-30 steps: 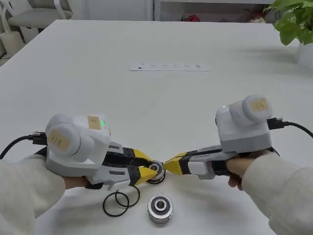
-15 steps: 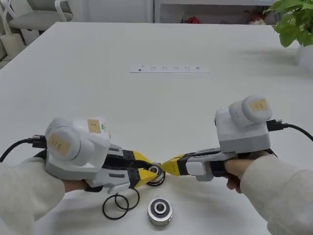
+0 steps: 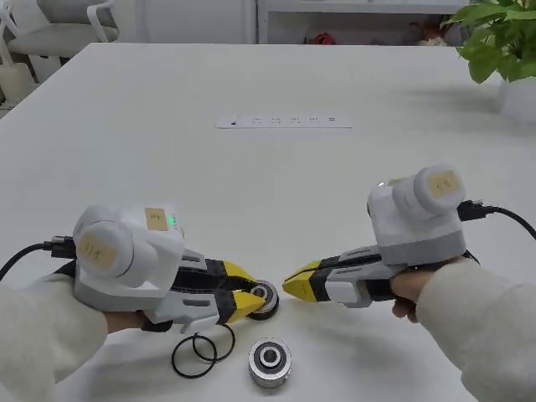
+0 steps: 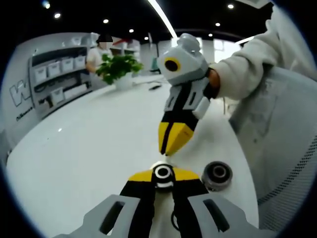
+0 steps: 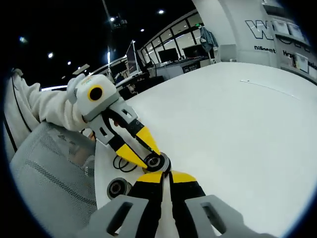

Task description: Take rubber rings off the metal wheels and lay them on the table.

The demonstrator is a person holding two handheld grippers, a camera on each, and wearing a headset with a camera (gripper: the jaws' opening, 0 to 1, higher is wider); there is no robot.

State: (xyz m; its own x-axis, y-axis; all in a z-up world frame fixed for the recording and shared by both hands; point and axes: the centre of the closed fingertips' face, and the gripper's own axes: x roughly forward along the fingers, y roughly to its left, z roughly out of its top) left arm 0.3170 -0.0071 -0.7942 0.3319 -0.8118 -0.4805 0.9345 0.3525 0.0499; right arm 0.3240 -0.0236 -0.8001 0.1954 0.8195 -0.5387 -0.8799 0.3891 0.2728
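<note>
My left gripper (image 3: 254,293) is shut on a small metal wheel (image 3: 265,296) that has a dark rubber ring around it, held just above the table. In the left gripper view the wheel (image 4: 163,173) sits between my yellow jaws. My right gripper (image 3: 290,286) is shut, its tip a short way right of the wheel, and I see nothing between its jaws (image 5: 166,176). A second wheel (image 3: 270,360) with its rubber ring lies on the table in front of the grippers. Two loose black rubber rings (image 3: 201,350) lie overlapping to its left.
The white table (image 3: 276,193) stretches away ahead. A white power strip (image 3: 282,122) lies flat near the middle. A potted plant (image 3: 494,42) stands at the far right corner. Chairs stand beyond the far left edge.
My right gripper has drawn back slightly to the right, leaving a small gap between its tip and the held wheel. The left gripper keeps hold of the wheel. The head camera has tilted a little.
</note>
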